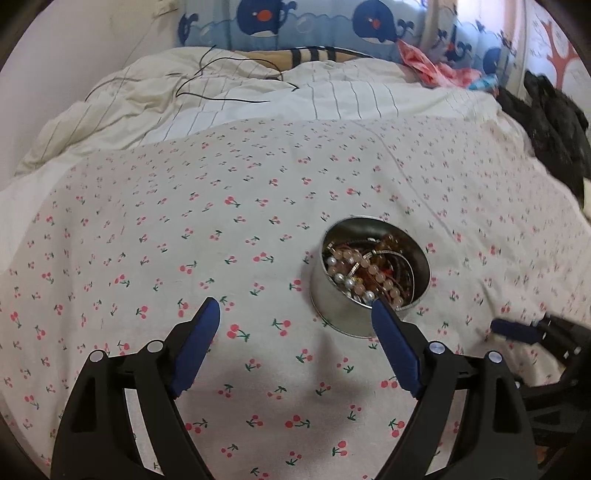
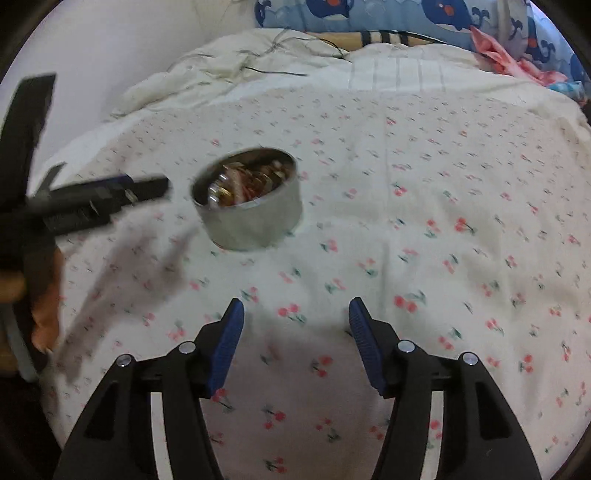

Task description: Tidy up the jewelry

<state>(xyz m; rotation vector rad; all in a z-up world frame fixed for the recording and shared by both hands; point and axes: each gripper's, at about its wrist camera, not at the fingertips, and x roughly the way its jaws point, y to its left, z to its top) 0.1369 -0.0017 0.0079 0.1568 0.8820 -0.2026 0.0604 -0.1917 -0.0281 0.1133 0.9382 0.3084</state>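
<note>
The round silver tin (image 1: 369, 280) on the cherry-print bed sheet (image 1: 184, 229) already holds beaded bracelets (image 1: 354, 273) — at two o'clock of the left tongs (image 1: 295, 314), eleven o'clock of the right tongs (image 2: 295, 314) — both spread empty, nothing loose visible, so sorting looks nearly finished.

A bedroom in a home. A bed (image 1: 258, 206) fills the view, spread with a cherry-print sheet (image 1: 147, 258). At 12 o'clock lie a rumpled striped duvet (image 1: 258, 96) and a whale-print bumper (image 1: 314, 26); at 1 o'clock, pink clothes (image 1: 424, 62); at 11 o'clock, a white wall (image 1: 74, 44).
</note>
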